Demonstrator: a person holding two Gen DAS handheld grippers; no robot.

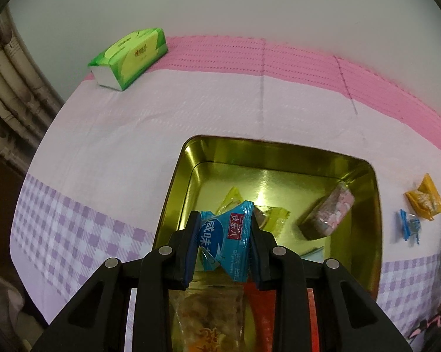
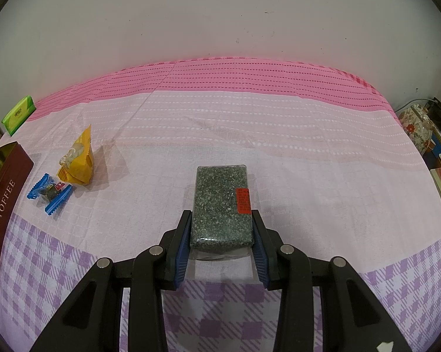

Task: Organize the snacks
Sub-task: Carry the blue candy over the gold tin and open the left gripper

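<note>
My left gripper (image 1: 223, 228) is shut on a blue snack packet (image 1: 225, 239) and holds it over the near part of an open gold tin (image 1: 282, 152). Inside the tin lie a pinkish wrapped bar (image 1: 327, 212), yellow-wrapped sweets (image 1: 272, 214) and a clear-wrapped snack (image 1: 208, 319) under the jaws. My right gripper (image 2: 222, 220) is shut on a dark green speckled bar (image 2: 222, 205) with a red label, which rests on the cloth. A yellow packet (image 2: 78, 158) and a blue-wrapped candy (image 2: 50, 193) lie on the cloth left of it, beside the tin's dark red wall (image 2: 3, 208).
A green tissue pack (image 1: 129, 57) lies at the table's far left near the wall. The pink and lilac checked tablecloth (image 2: 279, 135) covers the table. Floral and other items (image 2: 417, 126) crowd the far right edge. The yellow packet (image 1: 424, 198) and blue candy (image 1: 410, 226) lie right of the tin.
</note>
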